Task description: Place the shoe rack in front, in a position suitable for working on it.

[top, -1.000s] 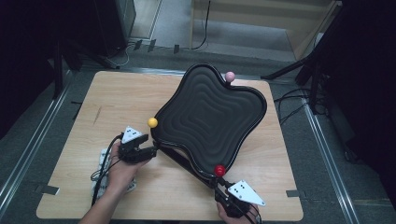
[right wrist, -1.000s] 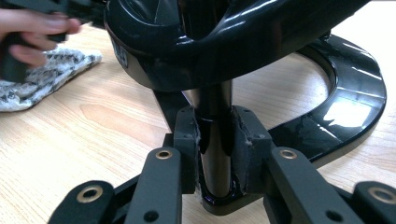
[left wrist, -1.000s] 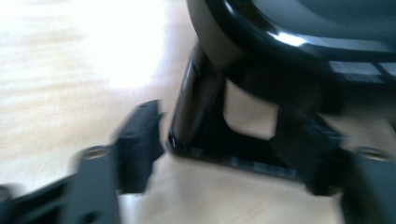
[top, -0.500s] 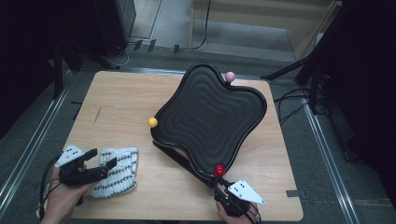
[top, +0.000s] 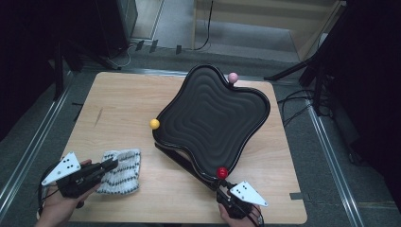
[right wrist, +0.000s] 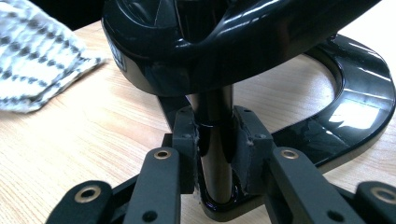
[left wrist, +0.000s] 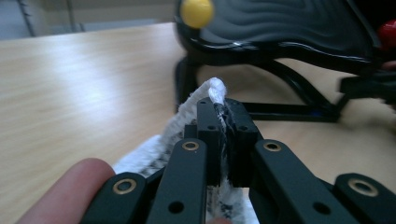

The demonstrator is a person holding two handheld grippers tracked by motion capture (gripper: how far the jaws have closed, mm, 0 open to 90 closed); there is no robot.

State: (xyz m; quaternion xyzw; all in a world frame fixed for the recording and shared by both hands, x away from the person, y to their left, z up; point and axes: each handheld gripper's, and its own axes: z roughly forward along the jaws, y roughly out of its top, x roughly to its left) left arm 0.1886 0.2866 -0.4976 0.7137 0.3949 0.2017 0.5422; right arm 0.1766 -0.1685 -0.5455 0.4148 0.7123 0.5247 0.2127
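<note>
Knit white cloth pinched in my left gripper, jaws just closed, glossy black stand post clamped in my right gripper, high view adding the wavy tray.

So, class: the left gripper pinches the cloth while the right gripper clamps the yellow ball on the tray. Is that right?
Not quite. The right gripper clamps the tray's black post, not the yellow ball, as the right gripper view shows. The left gripper does pinch the cloth.
</note>
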